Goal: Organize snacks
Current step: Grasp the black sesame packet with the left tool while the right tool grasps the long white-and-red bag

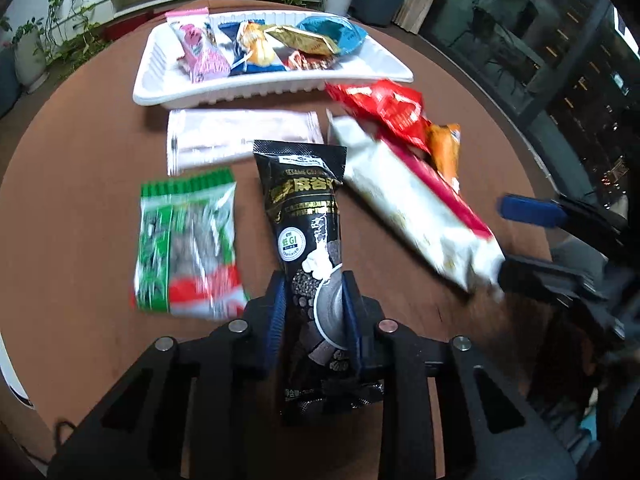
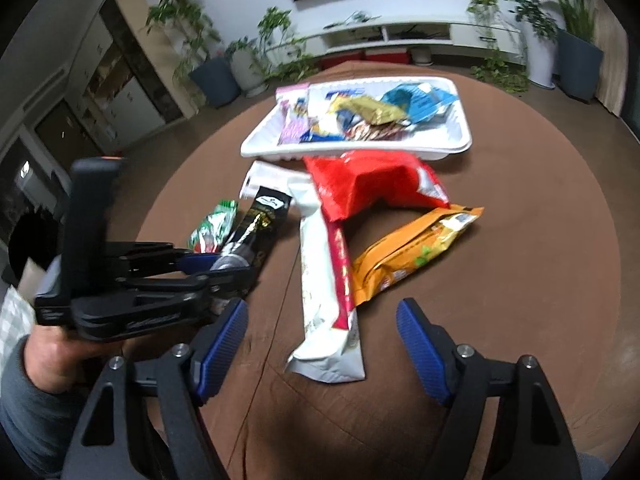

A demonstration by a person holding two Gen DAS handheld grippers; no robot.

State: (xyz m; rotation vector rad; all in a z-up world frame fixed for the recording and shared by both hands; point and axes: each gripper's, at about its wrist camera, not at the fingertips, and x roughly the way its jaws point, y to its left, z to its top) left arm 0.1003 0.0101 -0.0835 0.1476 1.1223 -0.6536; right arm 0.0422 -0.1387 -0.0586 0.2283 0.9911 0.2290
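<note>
In the left wrist view my left gripper [image 1: 314, 312] is shut on the lower part of a black sesame snack packet [image 1: 304, 208] that lies lengthwise on the brown round table [image 1: 80, 200]. In the right wrist view the same gripper [image 2: 228, 268], held by a hand, pinches that black packet [image 2: 260, 220]. My right gripper [image 2: 322, 308] stands open around the near end of a long white-and-red packet [image 2: 324, 280], and its blue pads [image 2: 224, 344] stay clear of the wrapper. A white tray [image 1: 240, 94] at the far side holds several wrapped snacks.
Loose on the table lie a green packet [image 1: 188, 240], a pale pink packet [image 1: 240, 136], a red bag [image 2: 376, 184] over the white packet's far end, and an orange packet [image 2: 412, 252]. Potted plants and a low white shelf stand beyond the table.
</note>
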